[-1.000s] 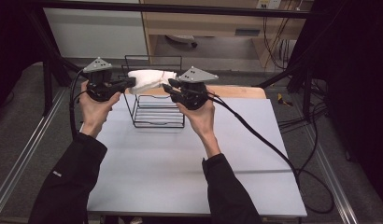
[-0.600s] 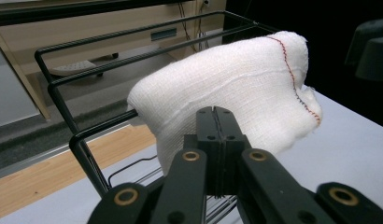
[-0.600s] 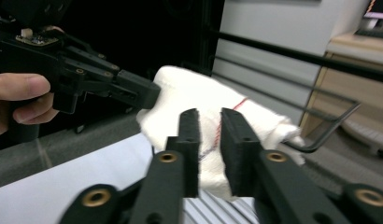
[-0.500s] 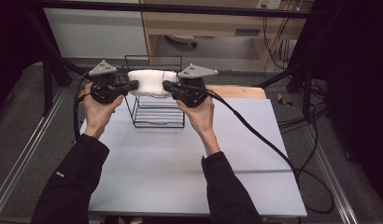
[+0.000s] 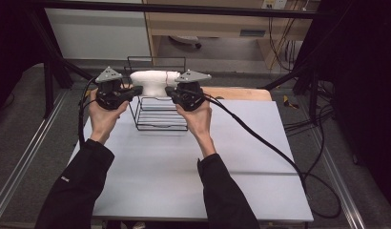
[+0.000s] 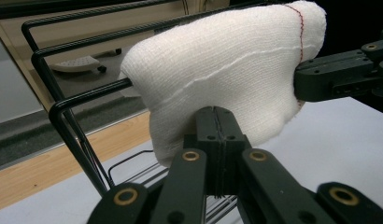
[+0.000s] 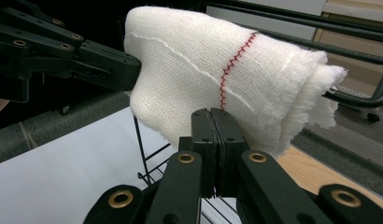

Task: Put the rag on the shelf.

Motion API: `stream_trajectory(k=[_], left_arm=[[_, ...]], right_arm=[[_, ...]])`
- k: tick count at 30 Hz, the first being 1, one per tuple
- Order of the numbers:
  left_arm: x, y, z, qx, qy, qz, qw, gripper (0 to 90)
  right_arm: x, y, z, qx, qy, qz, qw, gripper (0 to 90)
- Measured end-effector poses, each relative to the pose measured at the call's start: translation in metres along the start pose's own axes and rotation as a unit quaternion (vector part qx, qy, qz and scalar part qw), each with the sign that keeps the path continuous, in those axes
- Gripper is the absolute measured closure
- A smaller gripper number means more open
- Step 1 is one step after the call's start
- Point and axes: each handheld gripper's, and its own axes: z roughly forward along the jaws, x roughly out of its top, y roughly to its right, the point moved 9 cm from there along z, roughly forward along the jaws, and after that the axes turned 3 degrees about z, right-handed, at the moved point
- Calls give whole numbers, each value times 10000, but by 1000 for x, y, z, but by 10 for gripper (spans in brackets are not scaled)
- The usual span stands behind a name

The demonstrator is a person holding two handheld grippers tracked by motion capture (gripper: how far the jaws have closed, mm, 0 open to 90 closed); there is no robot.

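A white knitted cloth [image 5: 153, 81] with a red stitched line hangs bunched over the top bars of a black wire rack [image 5: 158, 118] at the far middle of the table. My left gripper [image 5: 134, 90] is shut on the cloth's left end and my right gripper [image 5: 169, 91] on its right end. In the left gripper view the closed jaws [image 6: 217, 119] pinch the cloth's [image 6: 227, 70] lower edge, with the right gripper [image 6: 304, 84] touching it at the far side. The right gripper view has its closed jaws [image 7: 211, 114] biting the cloth [image 7: 203, 65] just under the red seam, and the left gripper [image 7: 131, 70] beyond.
The rack stands on a white table [image 5: 184, 171], with a wooden board [image 5: 241, 94] behind it. A thick black cable [image 5: 260, 138] runs from the right gripper off the table's right side. Rack bars [image 6: 63, 107] pass close behind the cloth.
The left gripper has moved a little to the right, toward the right gripper, and the cloth between them sits more bunched above the rack.
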Motion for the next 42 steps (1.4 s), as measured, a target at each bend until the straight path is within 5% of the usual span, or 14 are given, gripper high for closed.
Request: stream_trajectory(k=[8,19,28,42], left_arm=[[-1,7,-10,-80,-40,58,9999,836],[-23,15,-22,-147,-274,148,9994,561],[-52,20,-27,-140,-478,171,9986,377],[-114,25,-32,-212,-760,-67,9969,93]], right_arm=[[3,-4,-15,145,101,34,9998,802],[-9,3,-53,255,-58,199,9995,570],[-38,21,-79,202,-273,476,9983,346],[-103,53,-110,-15,-599,710,9957,85]])
